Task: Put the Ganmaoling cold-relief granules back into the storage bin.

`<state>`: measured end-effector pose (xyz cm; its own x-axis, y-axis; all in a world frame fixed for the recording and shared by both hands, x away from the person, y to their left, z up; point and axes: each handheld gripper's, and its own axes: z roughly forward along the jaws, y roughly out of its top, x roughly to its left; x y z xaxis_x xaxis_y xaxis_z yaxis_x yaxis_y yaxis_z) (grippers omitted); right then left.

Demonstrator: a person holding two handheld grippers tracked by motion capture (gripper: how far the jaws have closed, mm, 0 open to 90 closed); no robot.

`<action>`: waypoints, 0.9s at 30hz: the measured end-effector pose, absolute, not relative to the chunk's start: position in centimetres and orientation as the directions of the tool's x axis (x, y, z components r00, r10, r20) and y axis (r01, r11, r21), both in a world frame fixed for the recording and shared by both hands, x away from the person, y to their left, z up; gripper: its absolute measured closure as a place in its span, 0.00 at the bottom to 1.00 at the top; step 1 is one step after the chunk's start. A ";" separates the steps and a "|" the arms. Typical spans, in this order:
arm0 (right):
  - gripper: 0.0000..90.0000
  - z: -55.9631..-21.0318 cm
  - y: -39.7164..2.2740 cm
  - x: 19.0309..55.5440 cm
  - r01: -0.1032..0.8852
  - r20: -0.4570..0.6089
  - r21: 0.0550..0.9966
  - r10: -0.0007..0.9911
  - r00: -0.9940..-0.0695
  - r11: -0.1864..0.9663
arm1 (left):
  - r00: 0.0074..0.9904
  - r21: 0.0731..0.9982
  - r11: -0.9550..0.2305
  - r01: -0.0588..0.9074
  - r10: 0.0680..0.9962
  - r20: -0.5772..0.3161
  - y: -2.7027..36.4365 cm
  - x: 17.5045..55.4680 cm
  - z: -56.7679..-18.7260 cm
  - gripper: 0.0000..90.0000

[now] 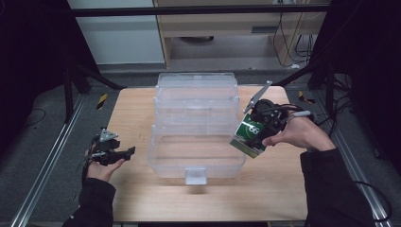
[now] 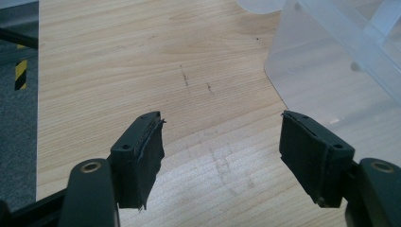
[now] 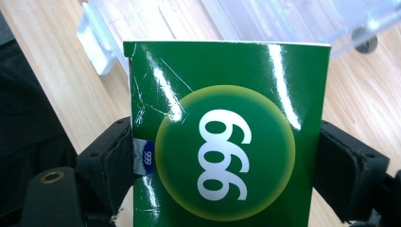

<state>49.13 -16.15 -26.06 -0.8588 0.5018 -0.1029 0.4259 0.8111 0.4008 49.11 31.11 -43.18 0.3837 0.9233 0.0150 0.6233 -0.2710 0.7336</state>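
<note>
**Green box held beside the clear bin**

The right tool [image 1: 257, 135] grips a green box [image 1: 249, 135] by its sides, tilted, above the worktop [image 1: 135, 113] just beside the right wall of the clear plastic bin [image 1: 196, 137]. The left tool [image 1: 124, 153] hangs spread wide, holding nothing, left of the bin.

Overall: high view is dim, dark at both sides, with the table [image 1: 142, 118] lit from above.
Shadow: a small soft one under the bin [image 1: 196, 137] latch, near the table's front edge.
Glare: white streaks run down the glossy box [image 3: 227, 137] in the right gripper view.
Focus: left gripper view is sharp on the wood grain; the bin wall looks hazy.
Blur: high view is soft and grainy.
</note>
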 end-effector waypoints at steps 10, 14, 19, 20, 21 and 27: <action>0.19 -26.3 -14.2 50.6 0.365 -0.078 0.395 0.426 -0.901 0.843 | 0.387 0.732 -0.274 0.624 0.922 0.016 31.1 49.1 -43.2 0.34; 0.19 -26.7 -13.6 51.0 0.342 -0.061 0.386 0.393 -0.917 0.857 | 0.386 0.728 -0.276 0.627 0.922 0.017 31.2 49.2 -43.3 0.34; 0.19 -27.2 -12.9 51.4 0.298 -0.057 0.381 0.344 -0.937 0.875 | 0.386 0.727 -0.276 0.628 0.923 0.017 31.2 49.2 -43.3 0.34; 0.19 -27.3 -12.7 51.5 0.285 -0.059 0.380 0.331 -0.942 0.880 | 0.387 0.727 -0.277 0.628 0.922 0.018 31.2 49.2 -43.3 0.34; 0.19 -27.4 -12.6 51.6 0.268 -0.066 0.381 0.315 -0.947 0.885 | 0.388 0.727 -0.279 0.628 0.921 0.018 31.2 49.2 -43.3 0.34; 0.19 -27.7 -11.8 52.0 0.212 -0.077 0.371 0.257 -0.963 0.904 | 0.385 0.726 -0.276 0.630 0.923 0.017 31.2 49.2 -43.4 0.34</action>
<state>51.97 -11.80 -27.75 -0.9632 0.2574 -0.0773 0.2119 0.9041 0.3710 49.18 31.21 -43.38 0.3851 0.9227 0.0173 0.6297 -0.2764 0.7260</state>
